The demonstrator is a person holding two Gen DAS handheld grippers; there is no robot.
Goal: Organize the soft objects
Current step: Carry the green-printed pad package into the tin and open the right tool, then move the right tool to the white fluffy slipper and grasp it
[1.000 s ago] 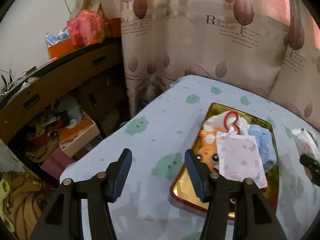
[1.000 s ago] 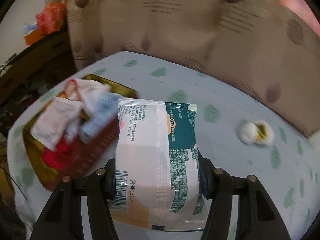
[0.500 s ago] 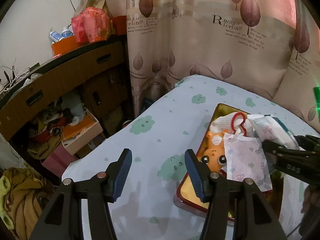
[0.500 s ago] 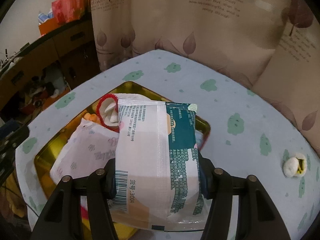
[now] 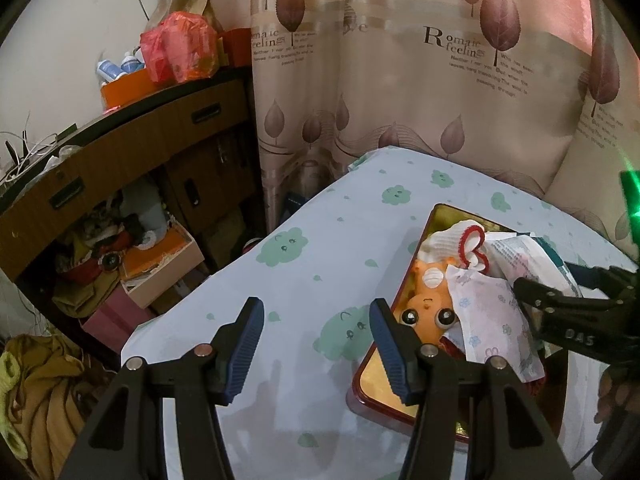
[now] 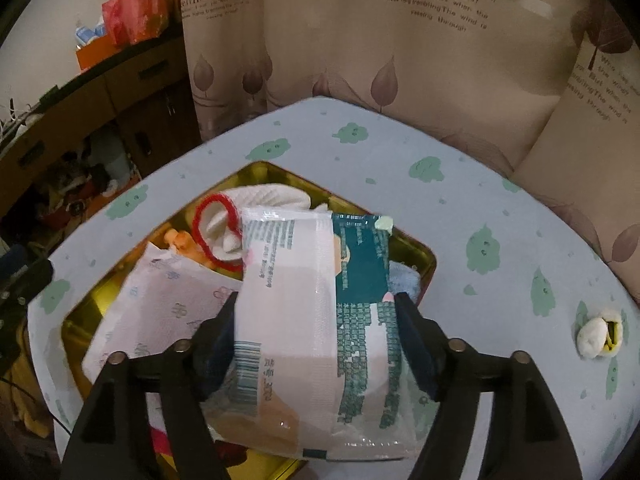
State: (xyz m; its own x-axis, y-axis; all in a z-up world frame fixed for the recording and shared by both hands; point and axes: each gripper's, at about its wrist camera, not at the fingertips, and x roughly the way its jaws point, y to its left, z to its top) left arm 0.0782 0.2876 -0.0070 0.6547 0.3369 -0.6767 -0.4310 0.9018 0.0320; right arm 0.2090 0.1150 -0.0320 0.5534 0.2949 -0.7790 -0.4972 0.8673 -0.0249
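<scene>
My left gripper point(image 5: 316, 344) hangs wide open and empty beside the gold tin point(image 6: 256, 172), and my right gripper point(image 6: 316, 344) has just been opening around the tissue pack point(image 6: 316, 300), which lies on the pile inside and could slide off because it sits crooked.

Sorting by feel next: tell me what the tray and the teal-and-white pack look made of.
Tray: likely metal tin, glossy gold inside with a red rim; it mirrors the light. Pack: thin glossy plastic film, crinkled, with glare spots and clear sealed edges; its contents look soft, though they are hidden.
</scene>
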